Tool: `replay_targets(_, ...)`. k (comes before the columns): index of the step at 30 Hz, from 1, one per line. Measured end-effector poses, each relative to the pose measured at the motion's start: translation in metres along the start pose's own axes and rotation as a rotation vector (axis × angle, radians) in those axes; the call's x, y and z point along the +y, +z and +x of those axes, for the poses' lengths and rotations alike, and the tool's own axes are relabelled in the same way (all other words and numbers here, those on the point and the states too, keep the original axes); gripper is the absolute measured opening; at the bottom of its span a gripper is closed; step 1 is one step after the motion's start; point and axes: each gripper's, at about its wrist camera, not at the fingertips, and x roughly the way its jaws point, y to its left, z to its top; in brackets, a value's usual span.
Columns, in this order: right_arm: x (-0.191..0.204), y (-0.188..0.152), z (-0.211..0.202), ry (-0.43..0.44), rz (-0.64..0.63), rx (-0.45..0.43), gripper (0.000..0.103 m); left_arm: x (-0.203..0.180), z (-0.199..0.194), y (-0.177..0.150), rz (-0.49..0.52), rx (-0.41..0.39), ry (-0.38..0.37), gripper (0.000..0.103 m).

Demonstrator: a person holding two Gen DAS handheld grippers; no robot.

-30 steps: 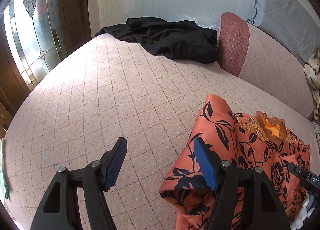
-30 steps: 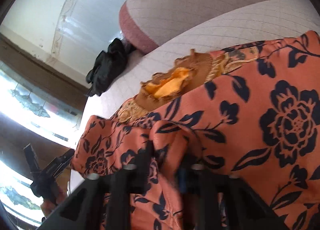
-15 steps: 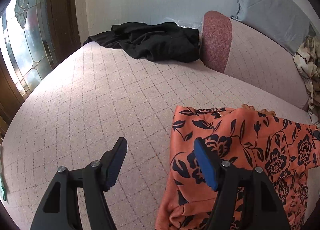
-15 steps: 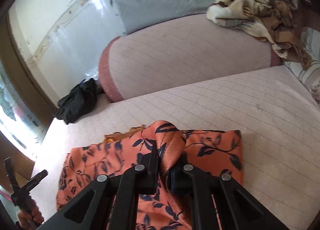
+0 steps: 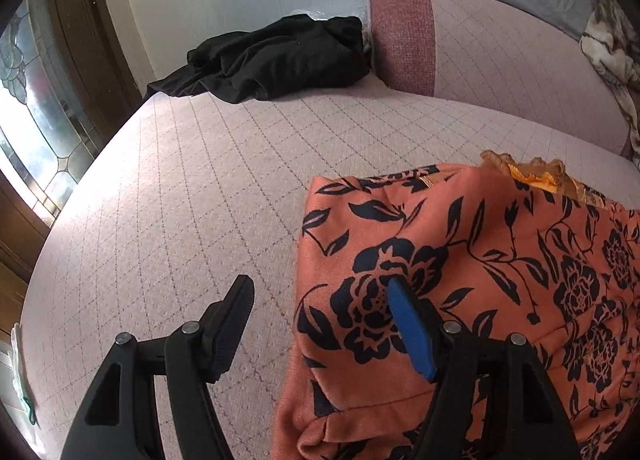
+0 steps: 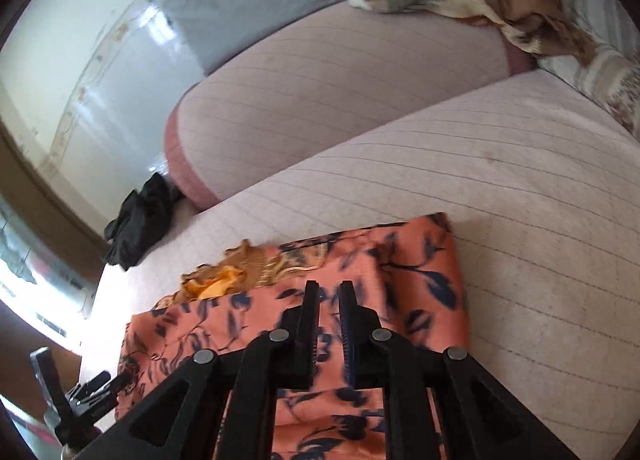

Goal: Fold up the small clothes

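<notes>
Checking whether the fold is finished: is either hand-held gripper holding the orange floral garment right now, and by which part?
Nothing is held. The right hand-held gripper is shut with no cloth between its fingers, above the orange floral garment. The left hand-held gripper is open beside its edge.

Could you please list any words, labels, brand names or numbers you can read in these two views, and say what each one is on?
None: no readable text shows in either view.
The orange flowered garment bears only a dark flower print.
The black garment, the bed cover and both grippers show no label or lettering.
</notes>
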Motion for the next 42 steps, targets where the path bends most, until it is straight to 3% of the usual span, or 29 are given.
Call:
replay_targets(3, 0.025, 0.001, 0.029, -0.053, -0.044, 0.03, 0.012, 0.006, 0.007, 0.0, 0.013, 0.027, 0.045, 0.07)
replay_targets(4, 0.024, 0.001, 0.044, -0.069, -0.038, 0.067, 0.012, 0.007, 0.013, 0.0, 0.016, 0.059, 0.075, 0.07)
replay_targets(6, 0.012, -0.007, 0.08, -0.159, 0.0, 0.216, 0.011, 0.016, 0.021, -0.003, -0.02, 0.101, 0.061, 0.07)
replay_targets(8, 0.015, -0.009, 0.072, -0.151, 0.037, 0.169, 0.013, 0.023, 0.02, 0.0, -0.071, 0.109, 0.031, 0.07)
replay_targets(12, 0.072, -0.011, 0.059, -0.026, -0.094, 0.162, 0.013, 0.03, 0.017, 0.005, -0.11, 0.1, 0.029, 0.07)
replay_targets(17, 0.165, -0.028, 0.069, 0.251, -0.192, 0.217, 0.013, 0.042, 0.014, 0.006, -0.146, 0.097, 0.027, 0.07)
replay_targets(19, 0.197, -0.041, 0.086, 0.282, -0.206, 0.245, 0.013, 0.045, 0.015, 0.006, -0.151, 0.104, 0.03, 0.07)
replay_targets(21, 0.214, -0.055, 0.108, 0.242, -0.211, 0.291, 0.013, 0.046, 0.016, 0.008, -0.14, 0.1, 0.034, 0.07)
replay_targets(23, 0.211, -0.072, 0.138, 0.141, -0.182, 0.379, 0.011, 0.043, 0.015, 0.008, -0.118, 0.091, 0.042, 0.07)
replay_targets(24, 0.205, -0.078, 0.145, 0.137, -0.156, 0.385, 0.011, 0.04, 0.014, 0.008, -0.107, 0.088, 0.045, 0.07)
replay_targets(28, 0.189, -0.075, 0.104, 0.185, -0.105, 0.322, 0.011, 0.031, 0.002, 0.01, -0.091, 0.039, 0.05, 0.07)
replay_targets(31, 0.165, -0.075, 0.062, 0.118, -0.165, 0.244, 0.011, 0.021, -0.007, 0.008, -0.042, -0.004, 0.057, 0.072)
replay_targets(33, 0.135, -0.076, 0.049, 0.047, -0.145, 0.247, 0.011, 0.013, -0.003, 0.001, -0.006, 0.017, 0.037, 0.074)
replay_targets(35, 0.098, -0.079, 0.048, -0.041, -0.096, 0.305, 0.011, 0.002, 0.012, -0.008, 0.052, 0.091, 0.013, 0.075)
replay_targets(36, 0.081, -0.081, 0.047, -0.033, -0.069, 0.333, 0.011, -0.002, 0.019, -0.014, 0.076, 0.125, 0.021, 0.075)
replay_targets(38, 0.061, -0.078, 0.025, 0.027, -0.014, 0.32, 0.011, -0.004, 0.011, -0.017, 0.092, 0.07, 0.043, 0.075)
replay_targets(42, 0.053, -0.072, -0.039, 0.042, -0.083, 0.22, 0.013, -0.002, -0.014, -0.019, 0.106, 0.015, 0.037, 0.075)
